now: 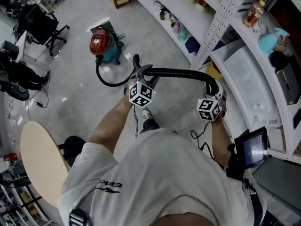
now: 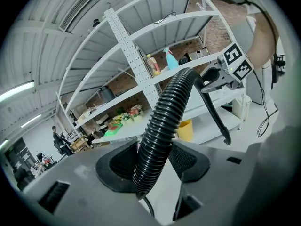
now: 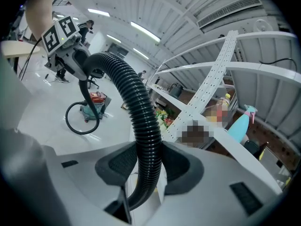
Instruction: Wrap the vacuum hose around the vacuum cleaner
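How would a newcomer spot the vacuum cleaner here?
Start at the long white shelving; on the grey floor left of it in the head view stands the vacuum cleaner. It is a squat canister, red lid over teal body, trailing a looped black hose.

One vacuum cleaner [image 1: 101,45]; one black ribbed hose [image 1: 178,73]; two grippers, the left gripper [image 1: 141,76] and the right gripper [image 1: 214,91]; two marker cubes [image 1: 141,94], one on each gripper; one round tan tabletop [image 1: 40,161]; one turquoise spray bottle [image 1: 270,39]; one yellow bin [image 2: 185,130]; one small screen [image 1: 253,149]; one black office chair [image 1: 44,25] is plain to see; the dark shapes beside it are too unclear to count.
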